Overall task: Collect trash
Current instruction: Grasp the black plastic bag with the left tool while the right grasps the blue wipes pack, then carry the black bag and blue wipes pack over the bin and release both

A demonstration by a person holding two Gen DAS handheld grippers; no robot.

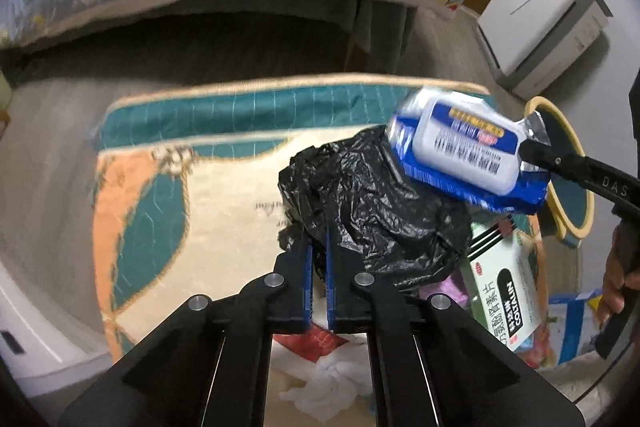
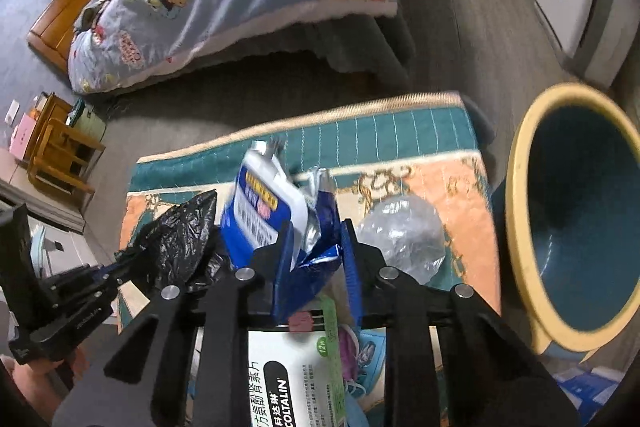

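Mid-task. Left claw (image 1: 318, 281) pinches the black trash bag (image 1: 372, 203), held up ahead of it. Right claw (image 2: 314, 267) grips the blue wipes pack (image 2: 264, 215) by its crimped end, just beside the bag. Left to pick, below both claws: Coltalin box (image 2: 296, 375), white tissue (image 1: 328, 383), clear crumpled plastic (image 2: 404, 235) on the rug (image 1: 168, 195).

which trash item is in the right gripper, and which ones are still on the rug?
The blue-and-white wipes pack, pinched by the right gripper. The COLTALIN box, clear plastic wad and white tissue lie loose on the rug.
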